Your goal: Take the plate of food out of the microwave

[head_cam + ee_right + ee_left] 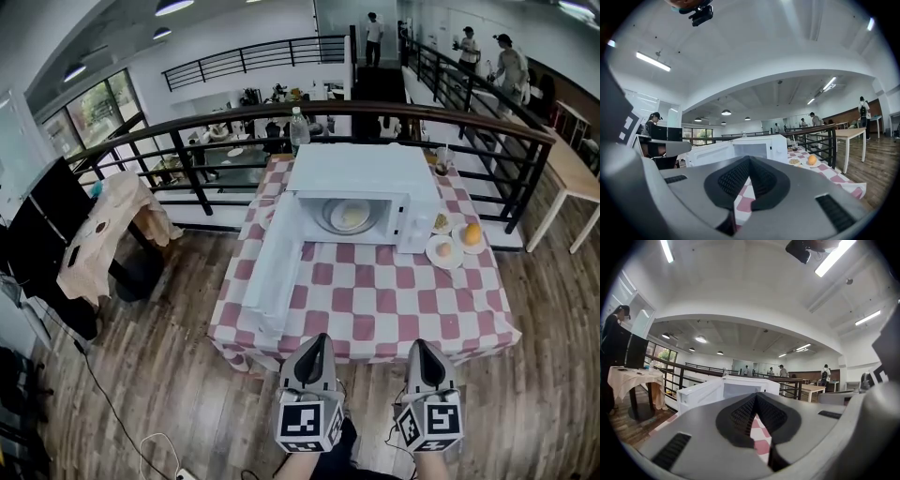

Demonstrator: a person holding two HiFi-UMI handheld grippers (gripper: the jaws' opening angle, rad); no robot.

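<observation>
Setting: we stand at the near edge of a table under a red-and-white checked cloth [375,300], set against a dark railing [187,127] on a mezzanine.
Left gripper [317,339]: jaws together, nothing between them; it points level toward the table, short of the cloth edge.
Right gripper [419,345]: jaws together and empty, beside the left one, also short of the table.
Microwave [361,173]: white, at the far middle of the table, cavity facing us.
Door [277,258]: swung fully open to the left, reaching toward our side.
Plate of food [352,216]: inside the cavity on the turntable, well apart from both grippers.
Neighbours: two small plates sit just right of the microwave, one with an orange [472,234]; a bottle [298,127] stands behind.
Task state: we judge the reach as not yet begun; the plate is untouched.
Risk 1: closed jaws reaching the rim would push the plate deeper; we must open first.
Risk 2: the left gripper could strike the open door on the way in.
Risk 3: a one-sided or shallow pinch on the rim may tilt the plate and spill food at the cavity lip.
Risk 4: a wide right approach may knock the small plates.
</observation>
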